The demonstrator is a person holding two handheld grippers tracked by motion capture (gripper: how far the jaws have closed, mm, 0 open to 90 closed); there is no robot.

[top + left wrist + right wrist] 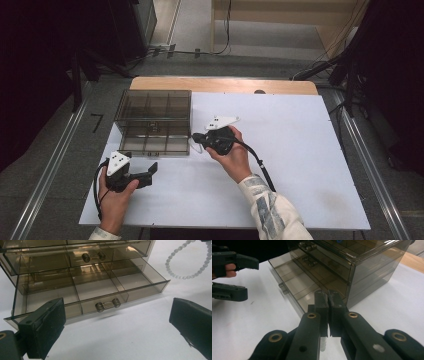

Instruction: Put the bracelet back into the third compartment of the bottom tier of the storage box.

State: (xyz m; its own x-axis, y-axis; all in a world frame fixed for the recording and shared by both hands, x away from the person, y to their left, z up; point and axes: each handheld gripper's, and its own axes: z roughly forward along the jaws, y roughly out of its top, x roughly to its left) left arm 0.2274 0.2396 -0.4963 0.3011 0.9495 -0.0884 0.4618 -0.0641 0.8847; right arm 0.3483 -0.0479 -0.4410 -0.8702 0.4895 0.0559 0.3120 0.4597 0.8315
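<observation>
A smoky clear drawer box (152, 112) stands at the table's back left, its bottom drawer (140, 290) pulled out, with divided compartments and a clear handle (108, 305). My right gripper (196, 136) hovers by the box's front right corner, shut on a white bead string (198, 146) that hangs in a loop below the jaws. The right gripper view has the closed jaws (328, 293) with white beads (323, 343) under them. My left gripper (152, 170) rests in front of the drawer, open, nothing between its fingers (47, 322). The bead string (185, 270) dangles to the drawer's right.
A white sheet (290, 150) covers the table, with a wooden edge (225, 84) at the back. Metal rails (55, 165) run along both sides on the floor. Upper drawers (92, 257) of the box are closed. The left gripper (230, 277) sits beyond the drawer.
</observation>
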